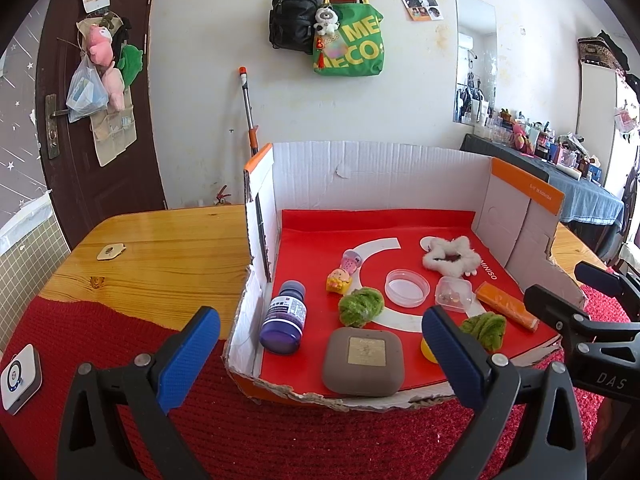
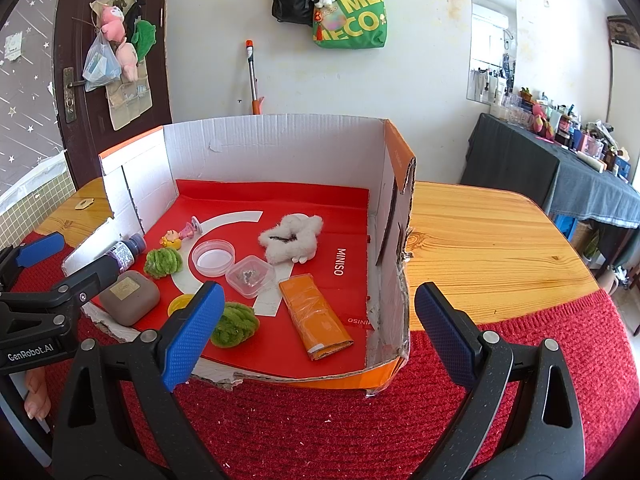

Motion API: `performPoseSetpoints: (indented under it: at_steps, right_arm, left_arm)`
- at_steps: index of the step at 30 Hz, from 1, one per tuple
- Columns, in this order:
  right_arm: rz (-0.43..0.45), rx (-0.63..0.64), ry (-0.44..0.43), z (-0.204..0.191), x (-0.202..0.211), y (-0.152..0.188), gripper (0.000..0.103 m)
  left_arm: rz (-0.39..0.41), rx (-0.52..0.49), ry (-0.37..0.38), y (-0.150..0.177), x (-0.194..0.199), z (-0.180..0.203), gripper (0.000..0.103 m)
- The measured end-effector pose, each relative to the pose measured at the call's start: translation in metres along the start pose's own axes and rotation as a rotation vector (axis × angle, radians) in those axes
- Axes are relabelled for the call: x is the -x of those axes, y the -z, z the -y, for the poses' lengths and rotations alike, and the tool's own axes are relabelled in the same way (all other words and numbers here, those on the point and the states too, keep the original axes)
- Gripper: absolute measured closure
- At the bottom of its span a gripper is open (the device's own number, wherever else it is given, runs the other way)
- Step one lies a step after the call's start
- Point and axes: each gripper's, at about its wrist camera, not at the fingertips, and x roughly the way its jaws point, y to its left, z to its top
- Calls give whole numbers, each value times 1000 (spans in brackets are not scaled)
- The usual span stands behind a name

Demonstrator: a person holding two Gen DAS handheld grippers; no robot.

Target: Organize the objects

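Observation:
A cut-open cardboard box with a red floor holds the objects. Inside lie a purple bottle, a grey case, two green fuzzy balls, a clear round lid, a small clear box, an orange packet, a white fluffy scrunchie, small toy figures and a yellow cap. My left gripper and right gripper both hover open before the box's front edge, holding nothing.
The box sits on a wooden table partly covered by a red knitted mat. A white square device lies on the mat at left, and a small beige tag on the wood. A cluttered side table stands right.

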Motion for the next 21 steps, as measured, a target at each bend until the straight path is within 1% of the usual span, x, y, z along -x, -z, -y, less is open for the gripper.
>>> performPoseSetpoints:
  at_steps: [6, 12, 15, 19, 21]
  right_arm:
    - [-3, -5, 8, 1, 4, 1, 6]
    - [-21, -9, -11, 1, 27, 6, 6]
    - [-41, -11, -14, 0, 40, 10, 6]
    - [-100, -12, -11, -3, 47, 21, 6]
    - [-144, -19, -8, -2, 44, 28, 6]
  left_arm:
    - [2, -1, -7, 0, 3, 0, 0]
    - [3, -28, 8, 4, 25, 4, 0]
    - [-25, -35, 6, 10, 35, 5, 0]
    - [-93, -24, 19, 23, 39, 4, 0]
    - [-128, -14, 20, 29, 37, 4, 0]
